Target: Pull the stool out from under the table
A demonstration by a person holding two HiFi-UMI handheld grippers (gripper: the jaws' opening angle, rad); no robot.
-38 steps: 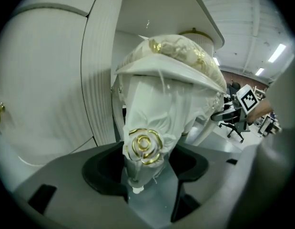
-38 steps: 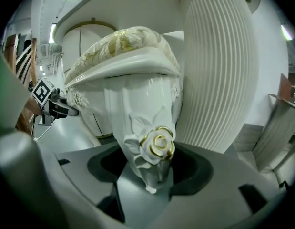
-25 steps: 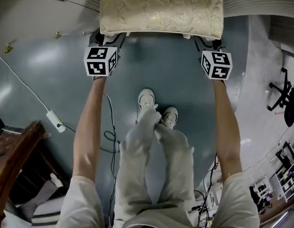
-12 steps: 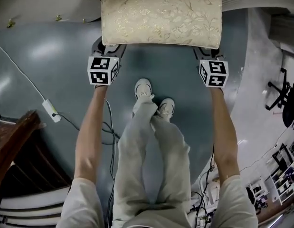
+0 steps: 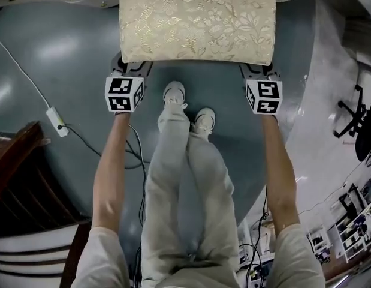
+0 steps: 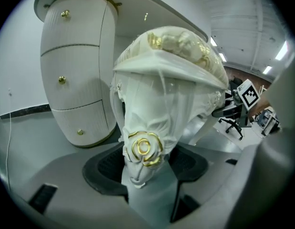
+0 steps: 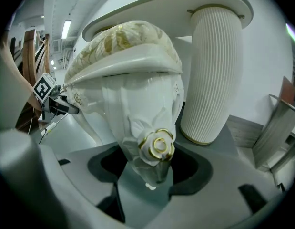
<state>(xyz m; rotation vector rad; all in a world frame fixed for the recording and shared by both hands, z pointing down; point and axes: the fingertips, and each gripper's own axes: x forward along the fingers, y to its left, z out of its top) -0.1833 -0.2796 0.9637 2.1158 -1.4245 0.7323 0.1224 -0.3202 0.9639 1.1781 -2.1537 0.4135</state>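
Note:
The stool has a cream and gold brocade cushion (image 5: 197, 20) and stands at the top of the head view, out over the grey floor. My left gripper (image 5: 132, 66) is at its near left corner and my right gripper (image 5: 257, 71) at its near right corner, their tips tucked under the cushion. In the left gripper view a white carved leg with a gold rose (image 6: 145, 142) sits gripped between the dark pads of the left gripper (image 6: 145, 168). The right gripper (image 7: 154, 168) is shut the same way on the other front leg (image 7: 152, 142).
The white table's top (image 7: 185, 6) and ribbed pedestal (image 7: 211, 75) stand behind the stool, and a drawer pedestal with gold knobs (image 6: 76, 70) is on the other side. A white cable with an adapter (image 5: 55, 120), a wooden chair (image 5: 17, 161) and the person's shoes (image 5: 174, 95) are on the floor.
The stool has slid out from under the table toward the person, with both grippers still on its front legs. The person has stepped back.

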